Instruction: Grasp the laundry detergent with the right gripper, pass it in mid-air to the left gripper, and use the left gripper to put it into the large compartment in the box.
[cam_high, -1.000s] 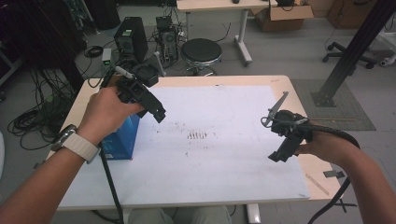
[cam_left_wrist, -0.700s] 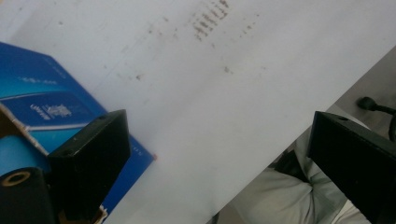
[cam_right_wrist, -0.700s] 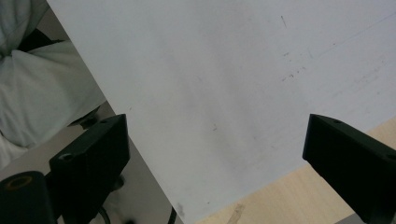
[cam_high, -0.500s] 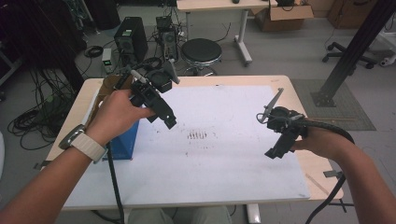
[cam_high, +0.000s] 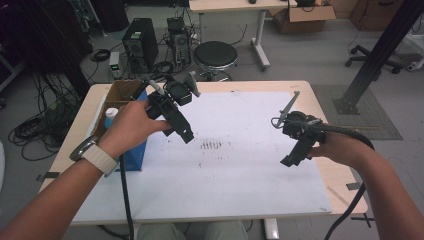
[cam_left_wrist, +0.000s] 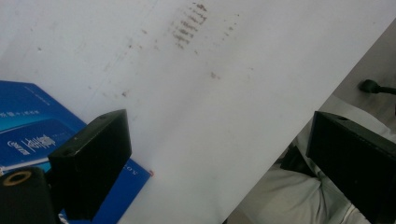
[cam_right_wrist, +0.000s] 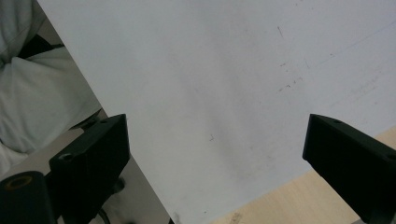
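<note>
White sheet (cam_high: 240, 175) covers my worktop (cam_high: 320, 100); a blue box (cam_high: 134, 156) stands at its left edge. Just beside that box my left tool (cam_high: 186, 135) hovers, jaws spread; my right tool (cam_high: 289, 161) hangs well apart, spread, empty.

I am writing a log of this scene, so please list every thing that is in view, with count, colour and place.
white sheet: 1, white with brown marks, covers most of the table
table: 1, light wood
blue box: 1, blue, left edge of the sheet
cardboard box: 1, brown, table's far left corner
bottle: 1, white with blue cap, beside the cardboard box
stool: 1, black, on the floor beyond the table
left gripper: 1, black, open, above the sheet
right gripper: 1, black, open, above the sheet's right part
</note>
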